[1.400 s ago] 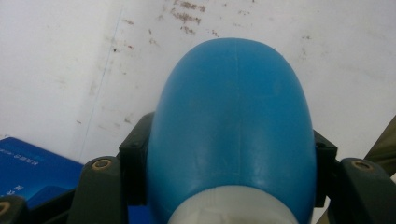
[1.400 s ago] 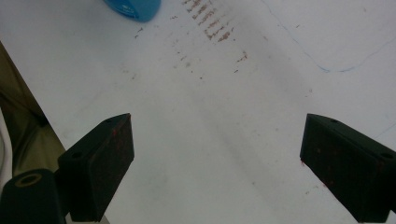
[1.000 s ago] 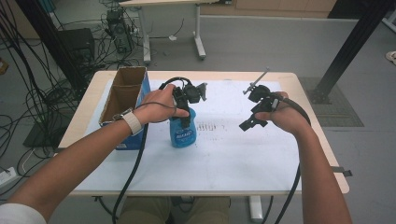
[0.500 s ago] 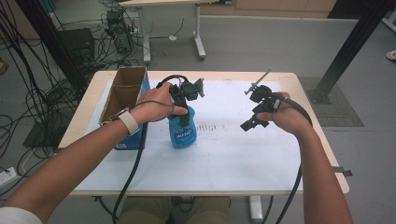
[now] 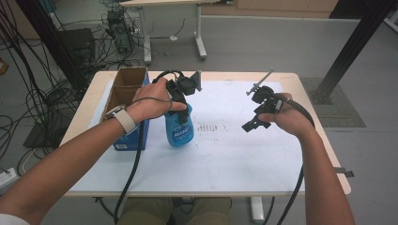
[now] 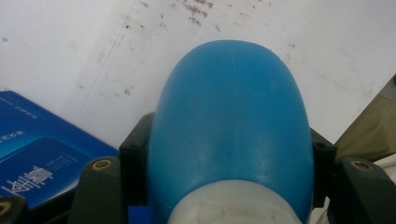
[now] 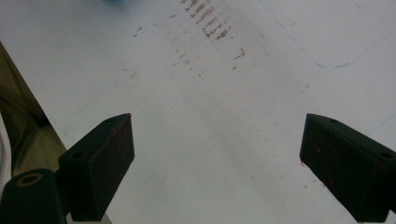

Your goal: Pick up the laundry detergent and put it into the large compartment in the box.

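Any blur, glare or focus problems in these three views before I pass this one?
High view: even light, sharp enough, edges bowed by the lens. Left gripper view: the blue bottle sits so close that it looks soft, with a pale sheen on its shoulder. Right gripper view: the fingers look slightly soft, the stained table crisper, no glare.

Our left gripper [image 6: 231, 154] clamped on blue bottle [image 6: 231, 116], above white tabletop [image 6: 70, 46], blue box [image 6: 37, 158] alongside.
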`<state>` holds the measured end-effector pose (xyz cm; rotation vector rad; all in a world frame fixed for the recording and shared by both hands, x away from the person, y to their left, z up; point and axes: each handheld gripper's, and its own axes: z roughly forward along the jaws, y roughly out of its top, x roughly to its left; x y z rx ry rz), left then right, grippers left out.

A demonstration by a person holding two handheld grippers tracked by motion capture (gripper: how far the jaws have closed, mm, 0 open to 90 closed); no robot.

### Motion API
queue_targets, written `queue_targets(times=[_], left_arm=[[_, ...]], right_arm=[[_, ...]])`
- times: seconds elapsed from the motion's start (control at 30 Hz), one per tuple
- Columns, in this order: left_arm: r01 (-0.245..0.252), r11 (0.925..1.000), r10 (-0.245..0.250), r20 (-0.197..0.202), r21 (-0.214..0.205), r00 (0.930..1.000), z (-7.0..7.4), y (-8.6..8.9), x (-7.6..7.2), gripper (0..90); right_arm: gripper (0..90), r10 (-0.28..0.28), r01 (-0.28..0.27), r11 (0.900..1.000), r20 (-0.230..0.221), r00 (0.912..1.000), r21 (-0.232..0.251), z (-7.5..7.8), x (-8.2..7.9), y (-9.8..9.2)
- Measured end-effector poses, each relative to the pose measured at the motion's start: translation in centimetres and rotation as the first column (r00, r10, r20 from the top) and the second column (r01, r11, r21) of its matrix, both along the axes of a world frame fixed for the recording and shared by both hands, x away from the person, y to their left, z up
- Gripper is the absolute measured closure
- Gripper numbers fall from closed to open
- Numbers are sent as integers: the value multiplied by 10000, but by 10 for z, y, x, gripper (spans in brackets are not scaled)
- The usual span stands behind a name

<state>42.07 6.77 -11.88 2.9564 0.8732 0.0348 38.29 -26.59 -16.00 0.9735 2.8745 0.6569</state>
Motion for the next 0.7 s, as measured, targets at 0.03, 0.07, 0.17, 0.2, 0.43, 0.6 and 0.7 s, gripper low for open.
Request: queue_targets(times=[0.03, 0.07, 0.17, 0.2, 0.43, 0.6, 0.7], left_arm=[[-67, 10000, 67, 21, 20, 10000, 2, 0, 0, 381], [-131, 9999, 131, 28, 2, 9999, 4, 0, -1, 380], [-362, 9993, 362, 32, -64, 9993, 9, 2, -1, 380], [-426, 9991, 426, 23, -67, 9991, 11, 3, -1, 380], [-987, 9951, 987, -25, -7, 9951, 24, 3, -1, 381], [-1346, 9909, 1346, -3, 78, 9909, 35, 3, -2, 380], [-1537, 9881, 1537, 14, 66, 9881, 41, 4, -2, 380]], right_arm=[[100, 13, -13, 10000, 9, 10000, -22, 0, 0, 0], [100, 6, -6, 10000, 13, 10000, -28, 1, 0, 0], [100, 15, -15, 10000, 57, 10000, -14, 3, -1, 0], [100, 10, -10, 10000, 53, 10000, -30, 3, -1, 0], [100, -14, 14, 10000, 106, 9999, -36, 6, -3, 1], [100, 16, -16, 10000, 164, 9999, -5, 8, -5, 0], [100, 33, -34, 10000, 221, 9997, 33, 8, -6, -1]])
